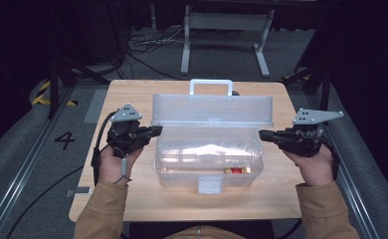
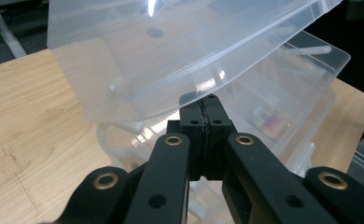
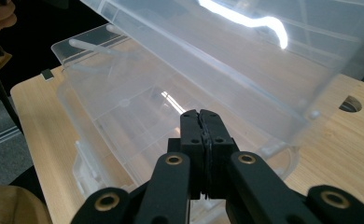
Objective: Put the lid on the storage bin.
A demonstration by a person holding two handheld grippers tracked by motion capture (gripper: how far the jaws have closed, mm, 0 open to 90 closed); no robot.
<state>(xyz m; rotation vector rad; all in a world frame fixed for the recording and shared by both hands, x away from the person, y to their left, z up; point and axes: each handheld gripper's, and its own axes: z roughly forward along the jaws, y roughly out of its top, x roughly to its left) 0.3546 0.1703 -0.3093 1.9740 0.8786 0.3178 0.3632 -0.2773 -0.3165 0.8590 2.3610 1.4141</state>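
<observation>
A clear plastic toolbox [image 1: 182,172] stands mid-table with its lid [image 1: 212,109] tilted up and its white handle [image 1: 211,87] at the back. A small red and yellow item [image 1: 237,170] lies inside near the front right. My left gripper [image 1: 157,130] is shut with nothing between the jaws, its tip at the lid's left end. In the left gripper view the left gripper [image 2: 204,100] touches the lid [image 2: 171,46] just under its edge. My right gripper [image 1: 261,133] is shut too, at the lid's right end. In the right gripper view the right gripper [image 3: 199,114] sits below the lid [image 3: 245,46].
The wooden table [image 1: 132,199] has bare strips to the left, right and front of the box. A white latch [image 1: 209,185] hangs at the box's front. A round hole [image 3: 351,103] is in the table's far side. A metal stand [image 1: 227,30] is on the floor beyond.
</observation>
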